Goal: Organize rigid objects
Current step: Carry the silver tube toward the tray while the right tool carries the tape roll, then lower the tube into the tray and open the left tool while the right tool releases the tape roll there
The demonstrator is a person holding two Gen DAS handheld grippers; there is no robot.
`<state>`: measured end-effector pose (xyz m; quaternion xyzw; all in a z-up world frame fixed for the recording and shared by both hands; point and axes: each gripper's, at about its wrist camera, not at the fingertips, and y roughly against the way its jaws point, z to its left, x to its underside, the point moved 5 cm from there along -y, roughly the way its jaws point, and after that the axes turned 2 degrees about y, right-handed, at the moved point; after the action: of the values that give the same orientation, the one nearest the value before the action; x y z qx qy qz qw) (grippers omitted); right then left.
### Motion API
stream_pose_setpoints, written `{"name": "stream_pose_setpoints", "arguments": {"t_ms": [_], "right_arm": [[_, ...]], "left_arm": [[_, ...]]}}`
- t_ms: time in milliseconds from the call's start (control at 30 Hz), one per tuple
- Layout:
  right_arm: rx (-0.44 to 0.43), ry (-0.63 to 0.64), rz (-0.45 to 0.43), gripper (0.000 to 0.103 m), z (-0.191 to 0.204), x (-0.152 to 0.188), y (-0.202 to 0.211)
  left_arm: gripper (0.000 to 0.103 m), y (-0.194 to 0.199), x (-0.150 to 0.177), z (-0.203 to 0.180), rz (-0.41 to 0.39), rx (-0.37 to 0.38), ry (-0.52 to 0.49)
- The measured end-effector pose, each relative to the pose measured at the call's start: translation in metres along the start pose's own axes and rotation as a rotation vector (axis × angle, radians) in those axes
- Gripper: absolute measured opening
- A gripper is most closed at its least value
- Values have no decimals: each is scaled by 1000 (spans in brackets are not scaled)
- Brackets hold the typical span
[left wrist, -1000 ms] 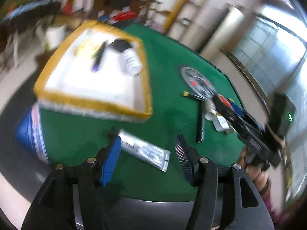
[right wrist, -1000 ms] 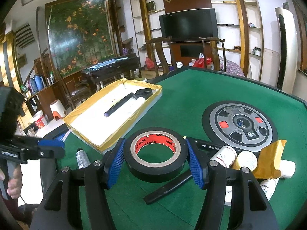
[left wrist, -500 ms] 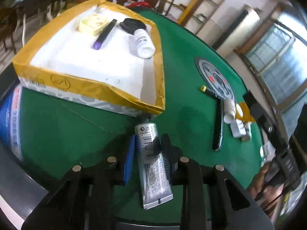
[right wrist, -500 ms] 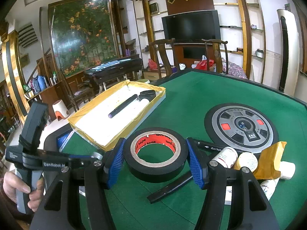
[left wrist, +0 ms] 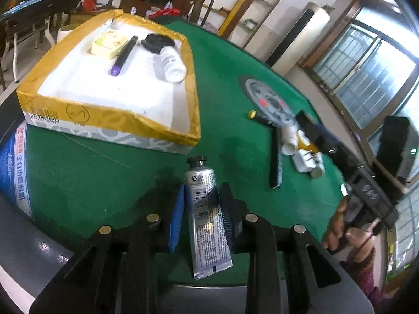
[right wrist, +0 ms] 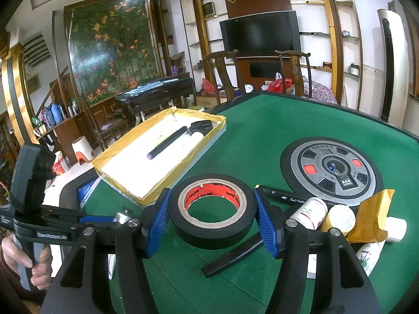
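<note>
The room was a lived-in sitting room with a dark television, wooden shelving and a flowered wall panel, and in front of it a green felt worktop carried the clutter to be sorted. A shallow box with yellow-taped rims sat toward the far left of the worktop and already held a small bottle, a dark marker, a black item and a pale yellow tin. The left gripper was clenched on a silver tube, its pads pressing the tube's two sides about midway along, the black cap pointing toward the box, which lay just beyond. The right gripper grasped a roll of black tape across its outer wall, the roll lying flat between the blue pads. Beside it remained a black pen, several small bottles and a crumpled yellow wrapper, bunched near the round grey disc set in the felt. The step in hand looked to be carrying the tube into the box. To do it well, the tube would want lifting level, high enough for its cap and its crimped tail to clear the near rim, then setting down on the bare white floor short of the bottle and marker, and letting go only once it lay flat. A squeeze no firmer than needed seemed wise, since such a tube probably dents.
</note>
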<state>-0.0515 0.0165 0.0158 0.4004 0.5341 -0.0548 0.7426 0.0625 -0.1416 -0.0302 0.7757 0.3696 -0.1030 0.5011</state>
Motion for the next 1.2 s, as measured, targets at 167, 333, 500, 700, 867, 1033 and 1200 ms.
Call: {"name": "stream_pose_setpoints", "arguments": {"t_ms": [167, 333, 500, 700, 867, 1033, 1200], "right_arm": [[-3, -7, 12, 57, 3, 0, -2], [-19, -1, 0, 57, 19, -8, -3], [-52, 1, -8, 57, 42, -26, -15], [-78, 10, -6, 57, 67, -51, -42], [-95, 19, 50, 57, 90, -56, -80], [-81, 40, 120, 57, 106, -54, -118], [-71, 24, 196, 57, 107, -46, -147]], "left_arm": [[24, 23, -14, -5, -60, 40, -14], [23, 48, -36, -4, -124, 67, -11], [23, 76, -69, -1, -203, 79, -24], [23, 91, -106, 15, -253, 9, -54], [23, 74, -133, 41, -212, -49, -48], [23, 51, -146, 65, -159, -95, -27], [23, 26, -150, 80, -83, -114, -18]]}}
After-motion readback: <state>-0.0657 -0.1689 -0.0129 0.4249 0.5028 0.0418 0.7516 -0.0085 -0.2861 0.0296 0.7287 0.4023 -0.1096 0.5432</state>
